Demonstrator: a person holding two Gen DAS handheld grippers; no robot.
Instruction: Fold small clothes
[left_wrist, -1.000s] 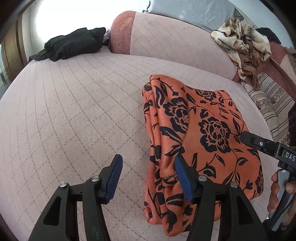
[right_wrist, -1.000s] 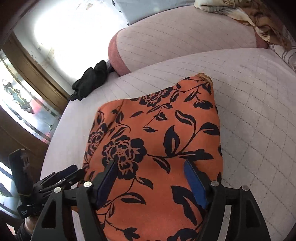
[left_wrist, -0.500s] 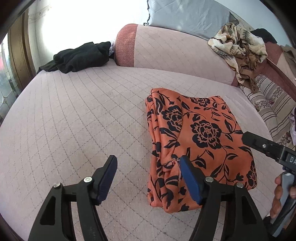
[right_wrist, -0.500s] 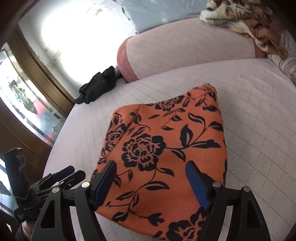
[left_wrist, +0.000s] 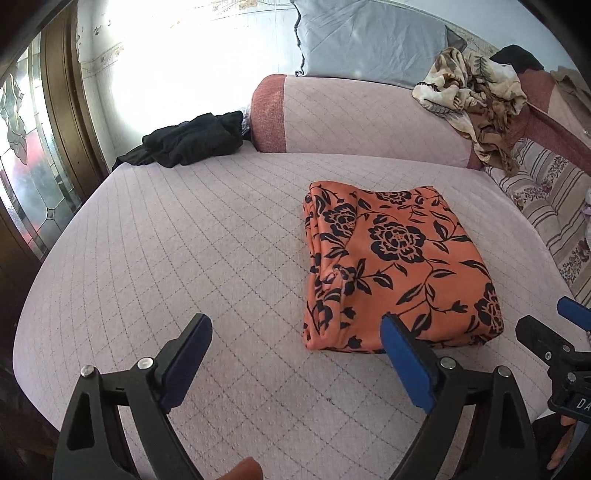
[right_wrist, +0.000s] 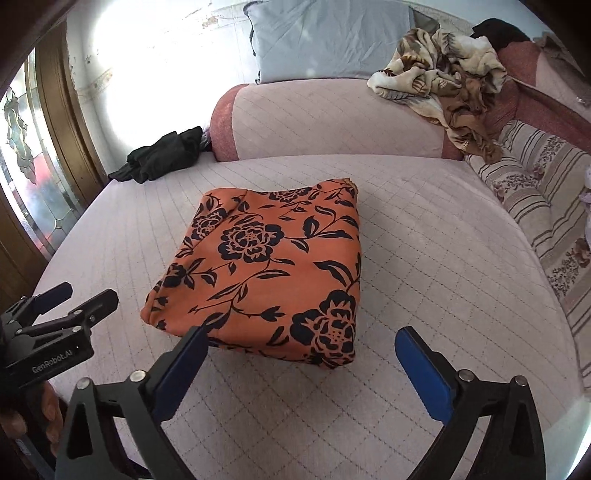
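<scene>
An orange cloth with black flowers lies folded into a thick rectangle on the pink quilted cushion. My left gripper hovers near its front left corner, jaws opening wide, nothing between them. My right gripper hangs just short of the cloth's near edge, jaws opening, nothing held. Each gripper shows at the edge of the other's view: the right gripper and the left gripper.
A black garment lies at the cushion's far left by a wooden glass door. A beige floral cloth hangs over the backrest. A blue pillow and a striped cushion lie beyond.
Both grippers have drawn back and up from the folded cloth and spread their jaws wider. The cloth lies where it was, now clear of all fingers.
</scene>
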